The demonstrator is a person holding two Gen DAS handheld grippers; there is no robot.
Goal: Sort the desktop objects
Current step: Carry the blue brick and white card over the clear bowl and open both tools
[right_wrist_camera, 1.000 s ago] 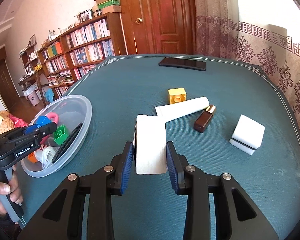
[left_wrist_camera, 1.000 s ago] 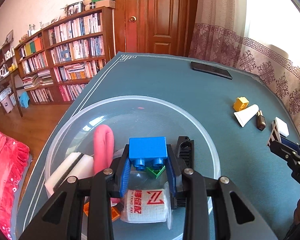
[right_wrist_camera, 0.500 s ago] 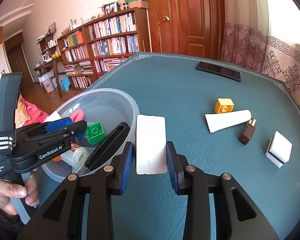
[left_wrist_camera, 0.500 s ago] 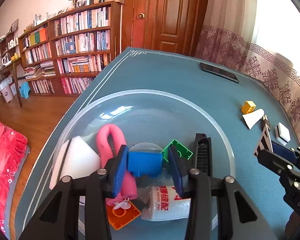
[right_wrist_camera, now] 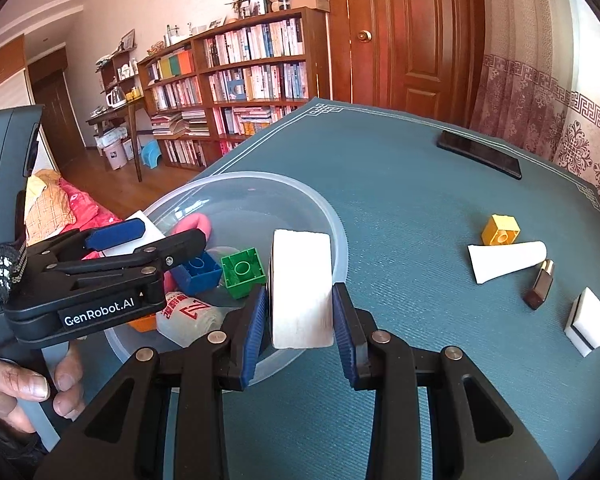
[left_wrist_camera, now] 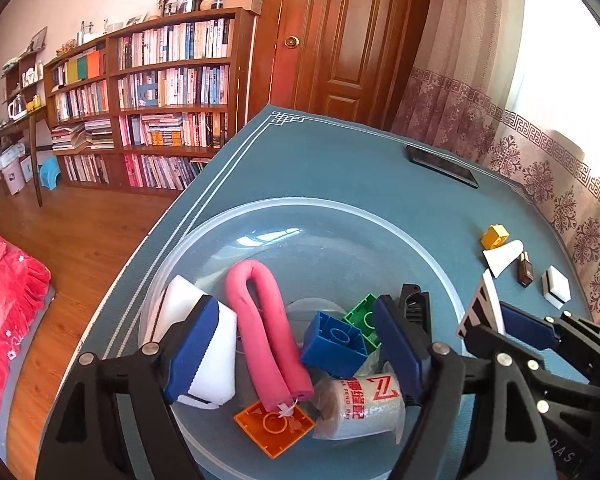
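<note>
Hanging over the clear bowl (left_wrist_camera: 340,208), the left gripper (left_wrist_camera: 296,344) is seen with its jaws wide apart and nothing between them. The blue block (left_wrist_camera: 334,346) is lying inside the bowl, beside the green block (left_wrist_camera: 360,316) and the pink tube (left_wrist_camera: 260,320). A white sponge (right_wrist_camera: 302,288) is clamped by the right gripper (right_wrist_camera: 300,320) at the bowl's rim. A yellow block (right_wrist_camera: 500,230) is left on the table (right_wrist_camera: 400,184).
</note>
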